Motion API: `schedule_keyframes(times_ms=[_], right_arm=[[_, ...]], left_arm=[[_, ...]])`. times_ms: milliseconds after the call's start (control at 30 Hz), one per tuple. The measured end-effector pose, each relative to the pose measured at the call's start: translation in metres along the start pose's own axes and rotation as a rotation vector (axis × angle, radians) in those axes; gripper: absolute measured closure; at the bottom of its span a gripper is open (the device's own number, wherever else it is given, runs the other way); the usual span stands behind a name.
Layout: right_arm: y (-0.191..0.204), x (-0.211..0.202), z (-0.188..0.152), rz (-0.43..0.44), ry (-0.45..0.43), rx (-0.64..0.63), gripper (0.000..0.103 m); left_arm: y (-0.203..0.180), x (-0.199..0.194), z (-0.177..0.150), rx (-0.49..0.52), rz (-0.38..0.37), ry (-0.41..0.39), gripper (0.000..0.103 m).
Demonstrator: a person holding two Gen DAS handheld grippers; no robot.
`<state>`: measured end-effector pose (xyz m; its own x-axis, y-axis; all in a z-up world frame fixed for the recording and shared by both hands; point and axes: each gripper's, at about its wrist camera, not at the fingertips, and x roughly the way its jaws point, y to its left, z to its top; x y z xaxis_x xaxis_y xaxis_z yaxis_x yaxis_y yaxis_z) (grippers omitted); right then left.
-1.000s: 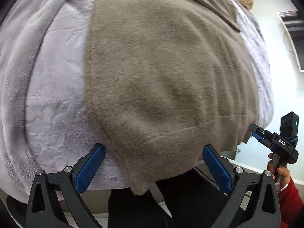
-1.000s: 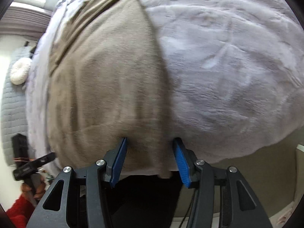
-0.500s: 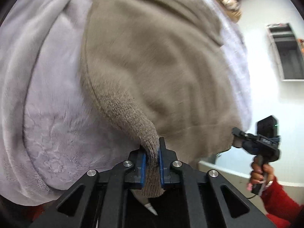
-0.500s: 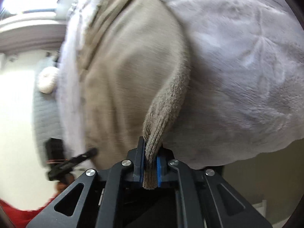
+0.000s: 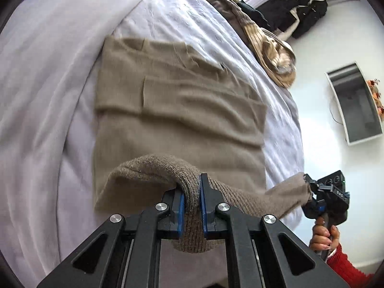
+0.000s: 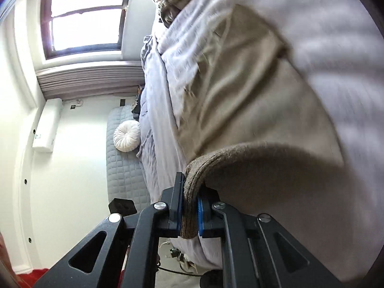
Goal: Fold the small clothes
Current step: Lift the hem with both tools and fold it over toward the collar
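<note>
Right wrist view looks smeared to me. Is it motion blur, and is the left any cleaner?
Right wrist view: sweater and blanket streaked by motion blur, window blown out white, right gripper sharp. Left wrist view: cleaner, knit at the left gripper crisp, slight smear on the far sweater edge; both bend lines at the rim.
</note>
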<state>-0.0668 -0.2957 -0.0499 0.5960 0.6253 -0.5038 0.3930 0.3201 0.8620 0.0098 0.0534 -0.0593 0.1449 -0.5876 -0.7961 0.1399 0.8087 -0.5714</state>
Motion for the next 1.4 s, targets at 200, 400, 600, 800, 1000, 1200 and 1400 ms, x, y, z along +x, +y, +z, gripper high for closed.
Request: schedule_keyframes(times_ms=[200, 400, 600, 800, 1000, 1200, 1400], right_arm=[[0.026, 0.023, 0.071, 0.049, -0.002, -0.036, 0.093], [0.044, 0.057, 0.142, 0.065, 0.019, -0.074, 0.093], [0.022, 0.112, 0.198, -0.019, 0.045, -0.017, 0.093], [-0.011, 0.142, 0.213, -0.098, 0.005, 0.079, 0.090], [-0.005, 0.138, 0.215, -0.085, -0.050, 0.086, 0.080], [0.013, 0.124, 0.224, -0.077, -0.122, 0.064, 0.050], [0.027, 0.136, 0.222, -0.150, -0.073, 0.004, 0.051]], left_arm=[[-0.011, -0.006, 0.054, -0.018, 0.002, -0.100, 0.091], [-0.015, 0.005, 0.106, -0.034, 0.040, -0.181, 0.091], [0.011, 0.056, 0.146, -0.080, 0.096, -0.160, 0.091], [0.037, 0.090, 0.162, -0.098, 0.141, -0.087, 0.091], [0.030, 0.080, 0.172, -0.065, 0.168, -0.059, 0.076], [0.018, 0.034, 0.179, 0.029, 0.214, -0.216, 0.026], [0.027, 0.048, 0.178, 0.036, 0.250, -0.161, 0.026]])
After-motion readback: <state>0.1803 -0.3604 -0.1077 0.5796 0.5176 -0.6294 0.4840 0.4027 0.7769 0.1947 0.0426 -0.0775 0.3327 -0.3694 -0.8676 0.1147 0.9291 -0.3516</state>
